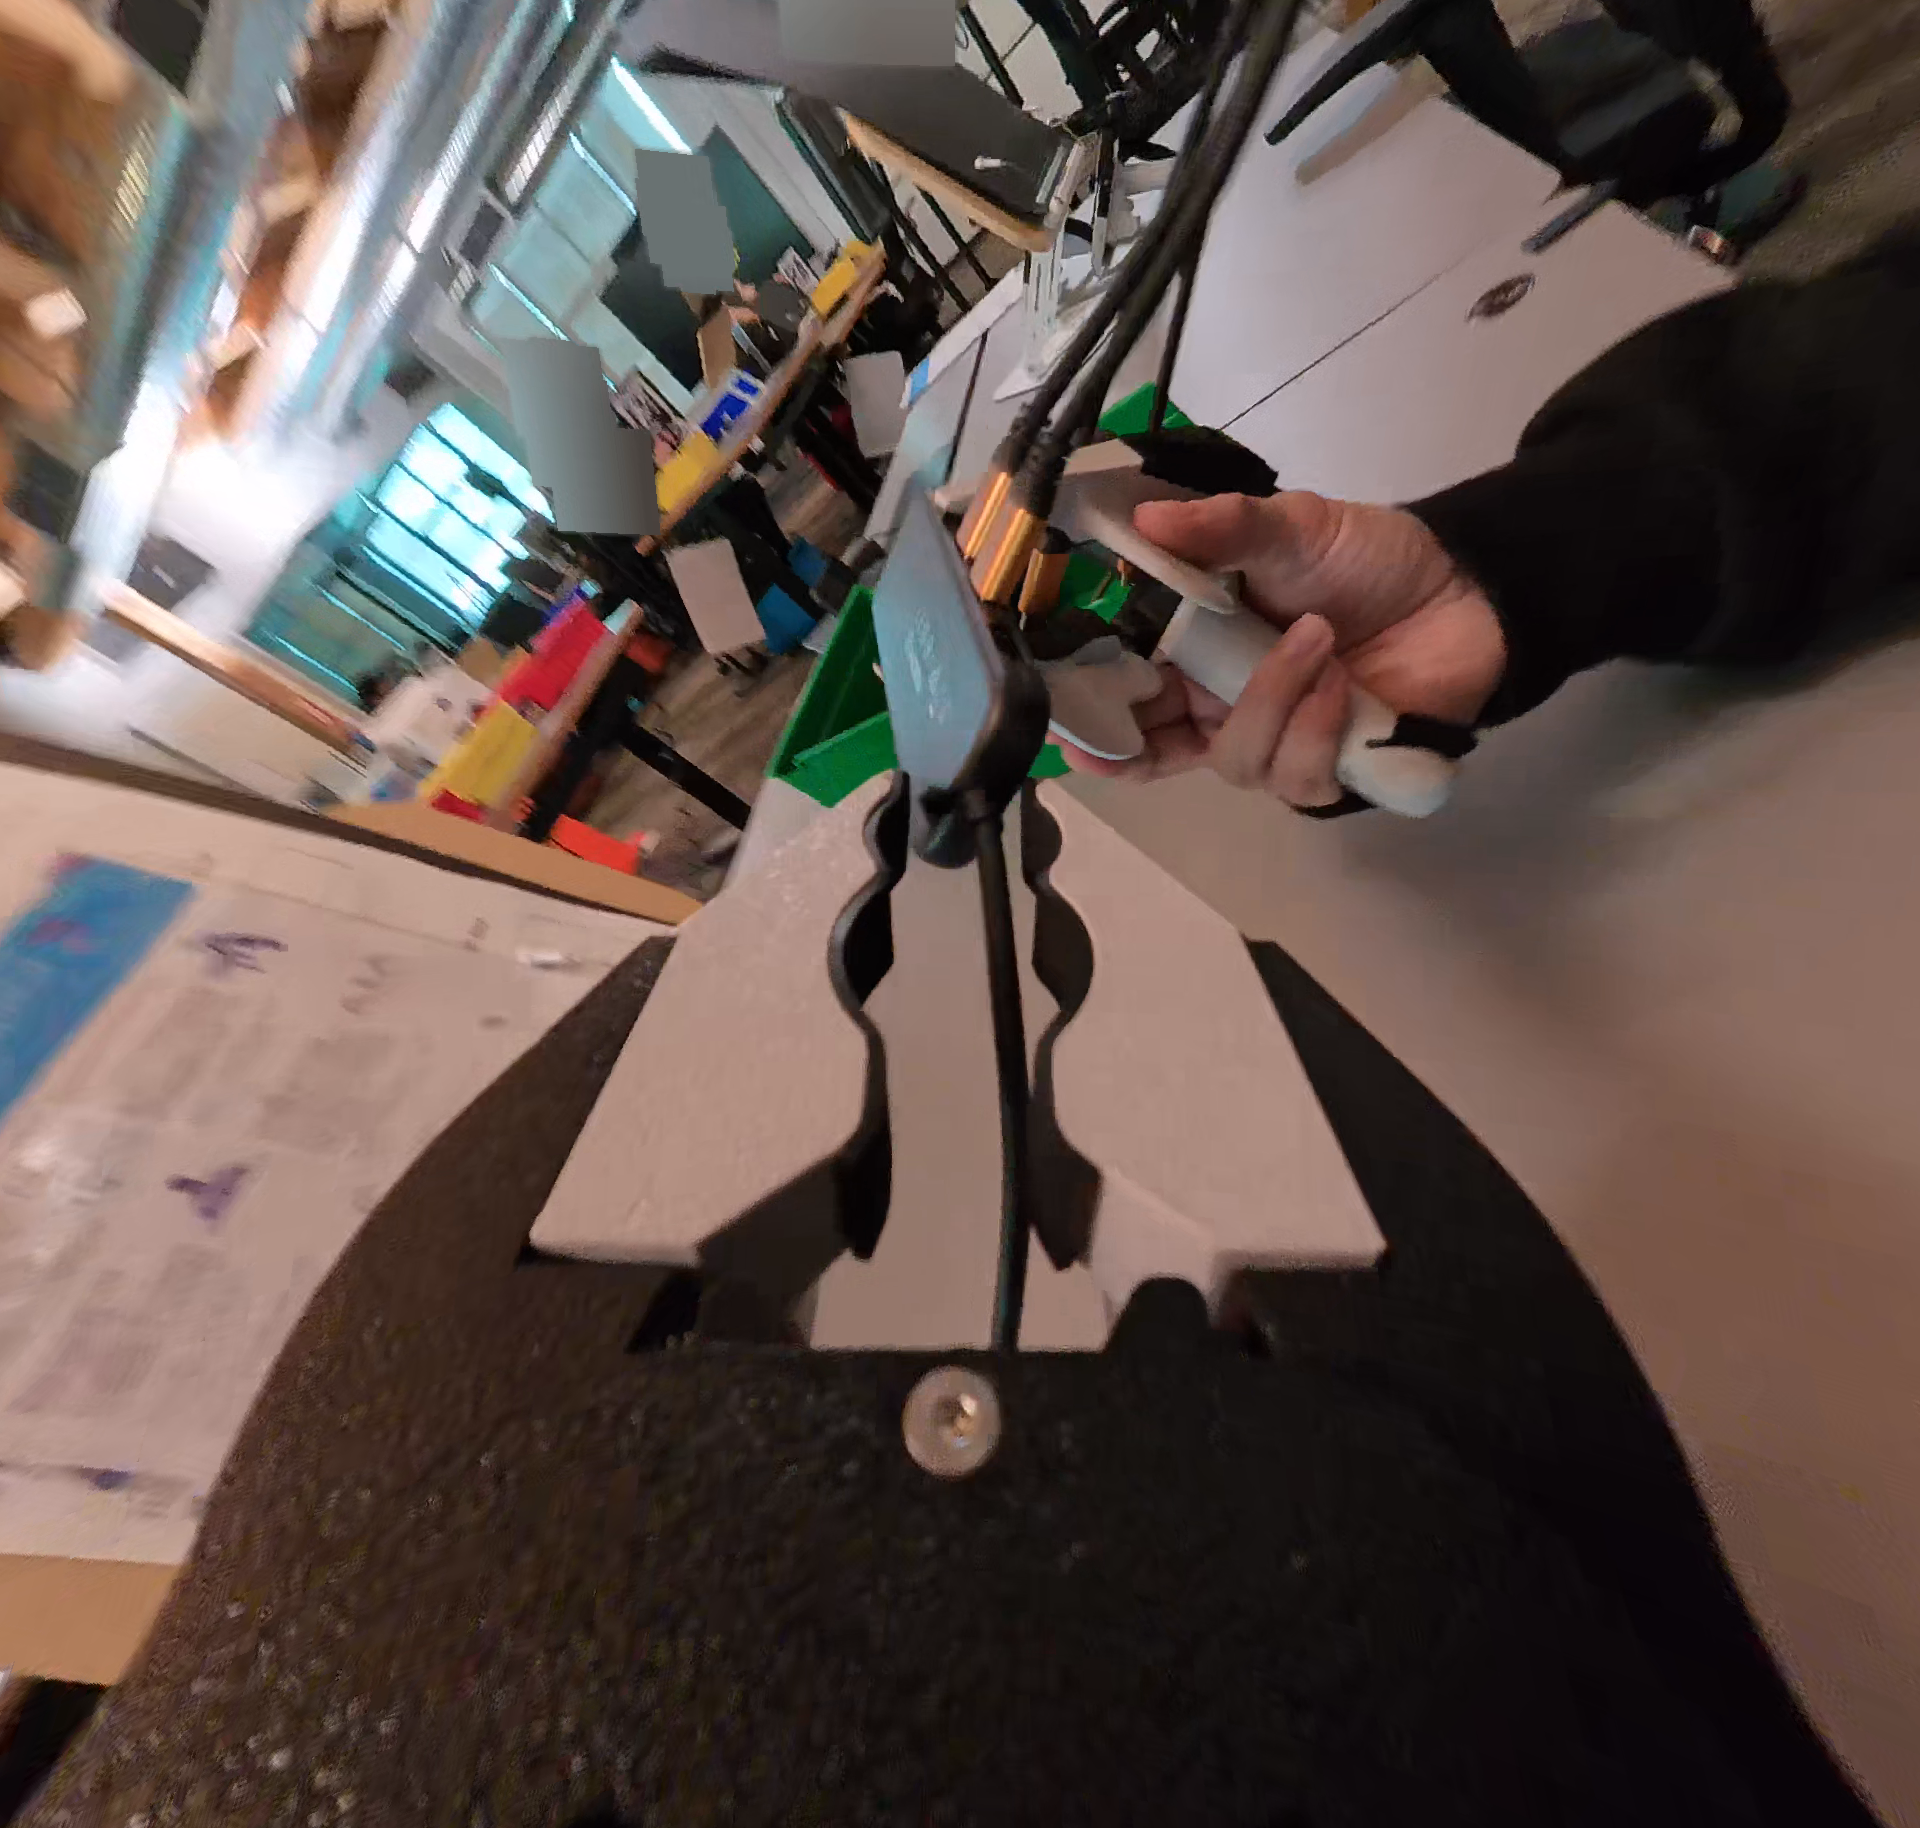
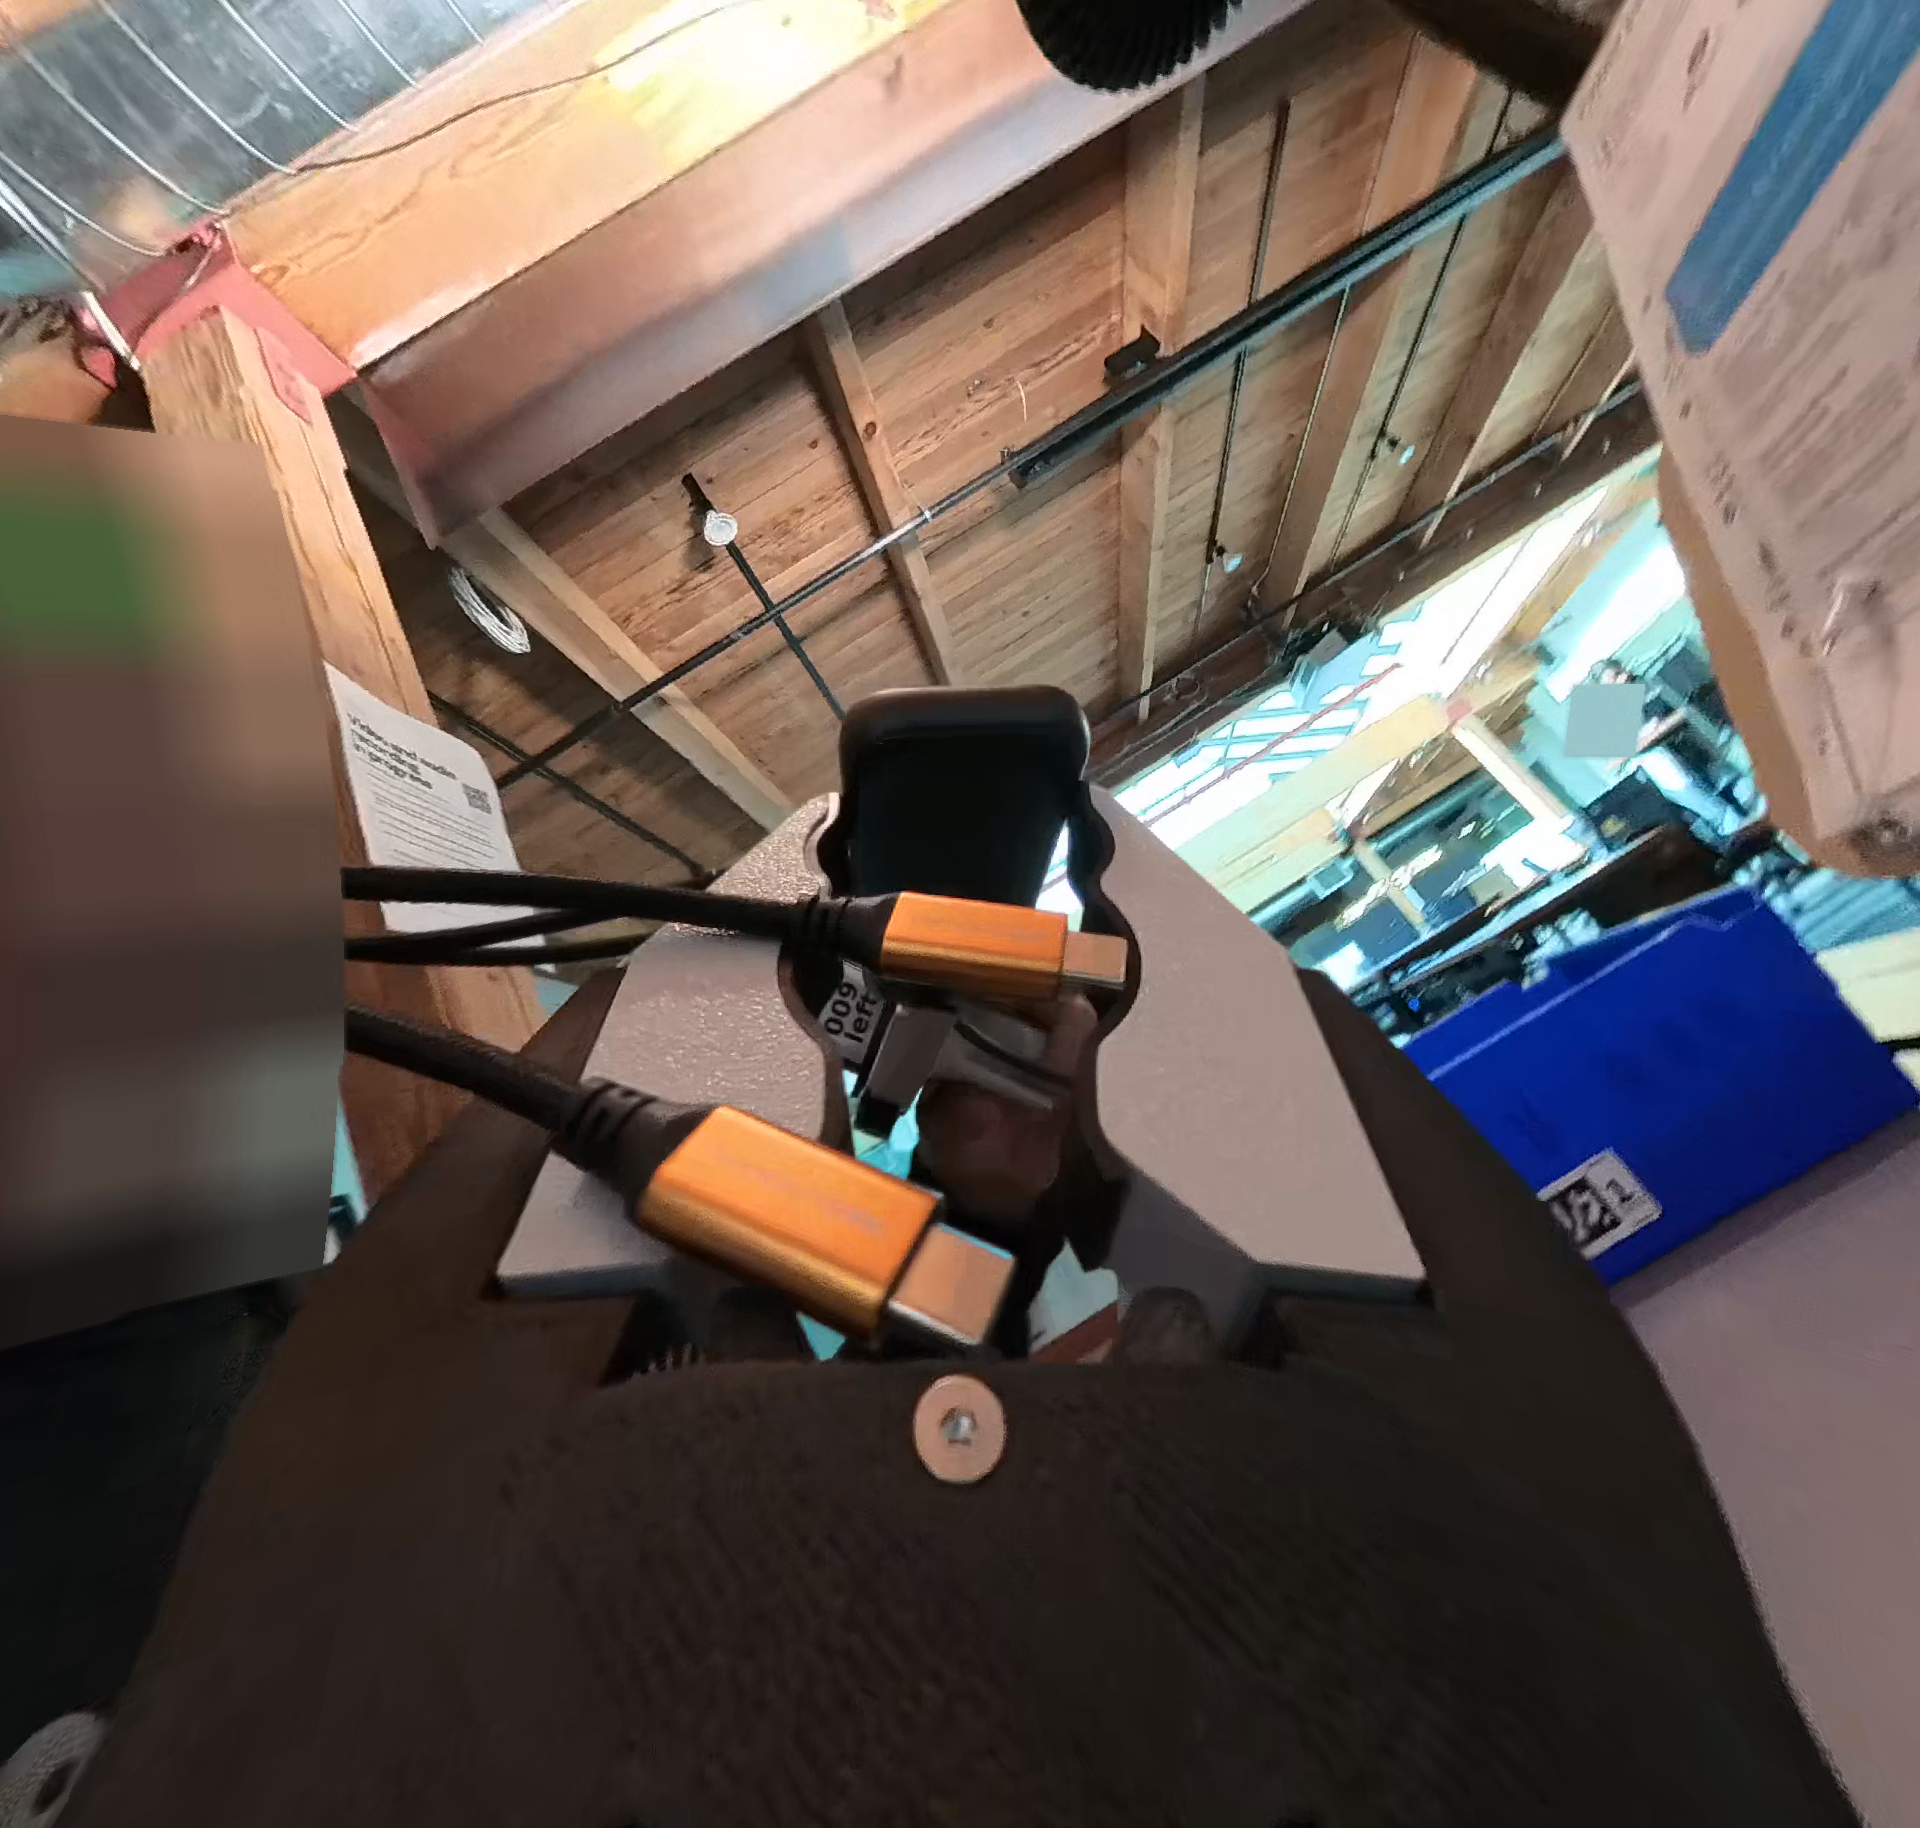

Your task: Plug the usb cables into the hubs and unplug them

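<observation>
I see the hub, a flat grey slab with a dark end, standing up at the tips of my left tongs, which are narrowed onto its dark lower end; its own black lead runs back down the gap between the 2 grey fingers. In the right wrist view the same hub shows as a dark block just past the tips of my right tongs, between the fingertips, but I cannot tell whether those tongs are pinching it or only framing it.

On the right-tongs side of the hub, several orange-sleeved USB plugs bunch together right beside its edge, with black cables rising away from them. From the right wrist view, 2 of these plugs hang loose across the fingers: 1 nearer the tips, 1 closer to the camera, both with bare metal ends showing, so not seated.

A hand in a black sleeve grips the right tongs' handle. Behind the left tongs' tips sits a green bin; to the right tongs' right is a blue bin.
</observation>
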`<control>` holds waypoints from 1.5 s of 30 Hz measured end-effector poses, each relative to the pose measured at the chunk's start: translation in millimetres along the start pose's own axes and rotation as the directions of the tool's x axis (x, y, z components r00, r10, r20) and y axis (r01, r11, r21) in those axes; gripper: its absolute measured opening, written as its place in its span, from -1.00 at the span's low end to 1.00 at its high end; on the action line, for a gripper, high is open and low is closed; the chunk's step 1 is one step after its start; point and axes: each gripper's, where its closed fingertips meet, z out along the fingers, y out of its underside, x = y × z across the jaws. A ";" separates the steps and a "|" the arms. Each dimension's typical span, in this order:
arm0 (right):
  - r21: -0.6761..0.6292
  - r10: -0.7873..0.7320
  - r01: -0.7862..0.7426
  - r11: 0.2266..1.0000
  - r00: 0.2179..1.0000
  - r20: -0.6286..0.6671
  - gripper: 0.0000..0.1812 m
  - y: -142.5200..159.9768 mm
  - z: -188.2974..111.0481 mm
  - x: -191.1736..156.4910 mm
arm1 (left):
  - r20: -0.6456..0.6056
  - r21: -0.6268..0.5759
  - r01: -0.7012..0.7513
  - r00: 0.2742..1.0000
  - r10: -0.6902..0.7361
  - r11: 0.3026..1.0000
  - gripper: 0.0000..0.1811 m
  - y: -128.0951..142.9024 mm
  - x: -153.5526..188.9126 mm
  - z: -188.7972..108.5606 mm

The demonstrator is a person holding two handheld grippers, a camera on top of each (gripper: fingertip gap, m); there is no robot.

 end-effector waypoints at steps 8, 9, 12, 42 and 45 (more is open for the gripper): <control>0.112 -0.053 0.054 0.992 0.999 -0.011 -0.56 -22.4 -10.6 0.6 | -0.020 -0.044 0.543 0.839 -0.544 0.839 -0.32 -3.8 1.7 18.0; 0.117 -0.051 0.050 0.992 0.999 0.001 -0.55 -22.3 -10.1 -1.4 | -0.020 -0.071 0.572 0.818 -0.575 0.817 -0.27 3.5 5.4 23.3; 0.101 -0.056 0.057 0.993 0.998 -0.009 -0.55 -17.6 -8.8 0.2 | -0.087 -0.147 0.665 0.729 -0.679 0.732 -0.20 16.1 24.5 36.6; -0.419 -0.699 0.562 0.713 0.528 -0.482 -0.28 -70.6 -51.6 55.6 | 0.324 -0.645 -0.090 0.867 0.378 0.759 -0.50 53.7 -62.1 -30.1; -0.389 -0.648 0.523 0.758 0.670 -0.362 -0.28 -38.2 -25.8 43.4 | 0.271 -0.608 -0.137 0.890 0.367 0.782 -0.50 52.2 -53.8 -22.9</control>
